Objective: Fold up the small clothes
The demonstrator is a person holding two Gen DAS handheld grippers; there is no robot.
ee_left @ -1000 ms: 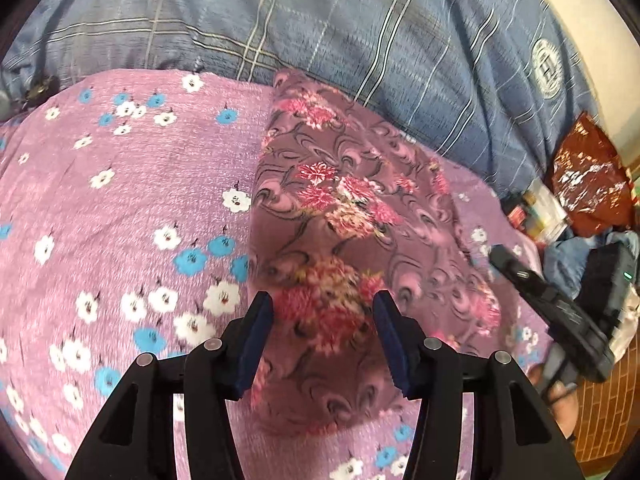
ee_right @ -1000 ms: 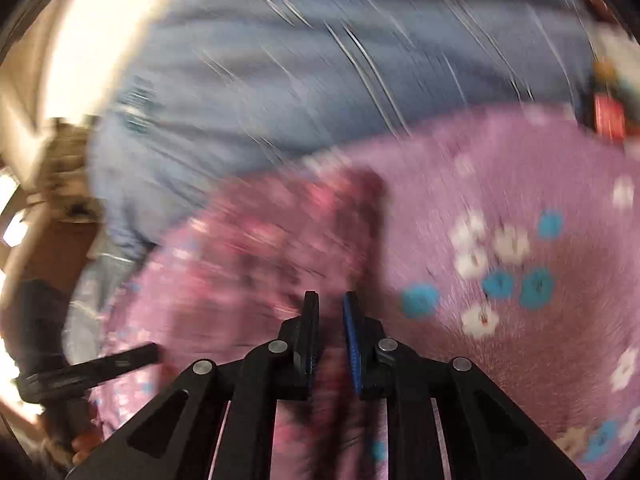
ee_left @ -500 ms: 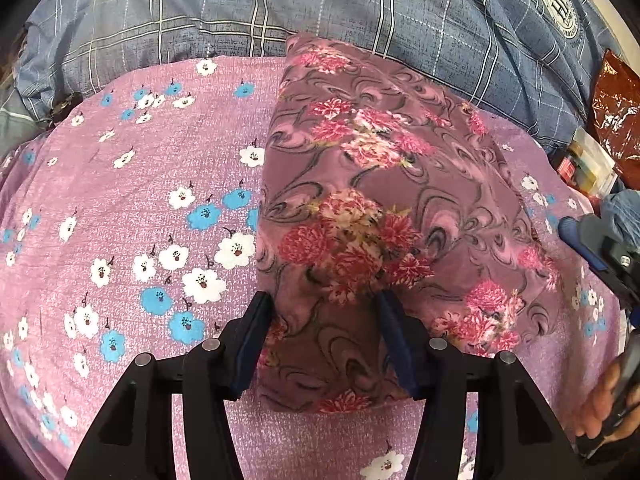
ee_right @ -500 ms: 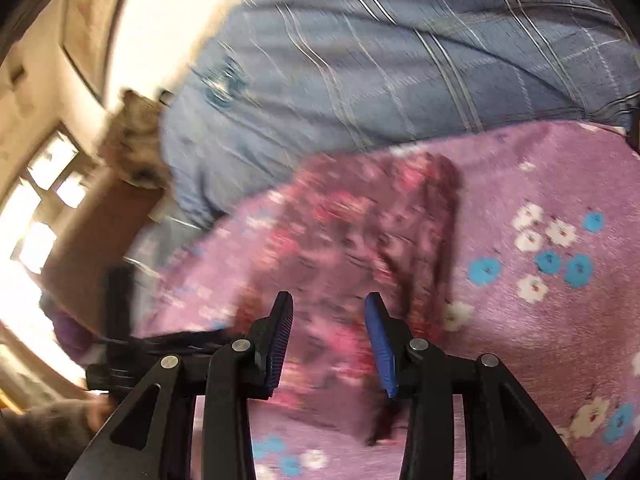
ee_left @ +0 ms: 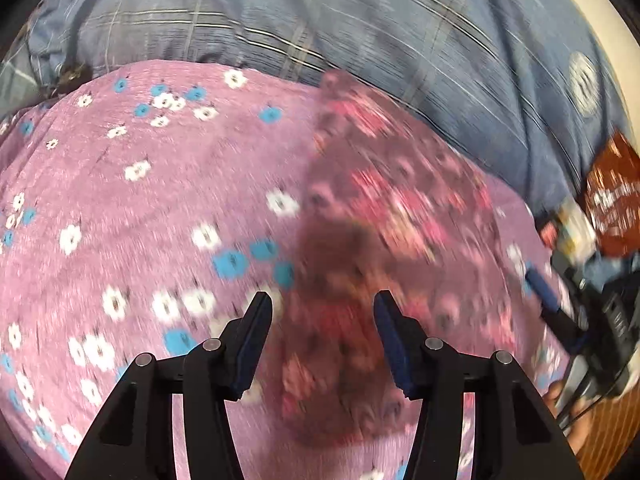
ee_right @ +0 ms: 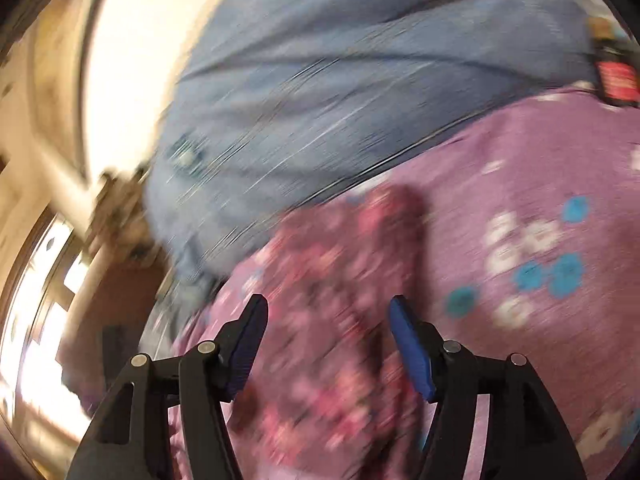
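Progress: the garment (ee_left: 384,248), a dark maroon floral piece, lies on the bed (ee_left: 132,216), on its pink flowered sheet. It looks already folded into a compact, roughly rectangular packet with a straight long edge on its left side in the left wrist view. Both views are motion-blurred, so layer count and crease quality cannot be read. Judgement: the main folds on this piece are done. What is left is at most a last fold or a smoothing pass, then setting it aside. No other small clothes waiting to be folded can be made out.

Left hand-held gripper (ee_left: 322,340): jaws apart, closing slightly, nothing pinched. The near end of the garment lies under and between the two fingers. The left finger stands at about its left edge, over the sheet, while the right finger is over the cloth. Pads do not appear to press it.

Right hand-held gripper (ee_right: 330,344): jaws apart and opening. The garment (ee_right: 340,280) runs between the fingers and away from them toward the blue plaid cover (ee_right: 360,80) at the far side of the bed. No cloth hangs from either pad, so I read it as released. Whether the fingertips touch the fabric cannot be told through the blur.

In the left view the right hand-held gripper (ee_left: 552,300) shows at the garment's right edge, near the bedside clutter.
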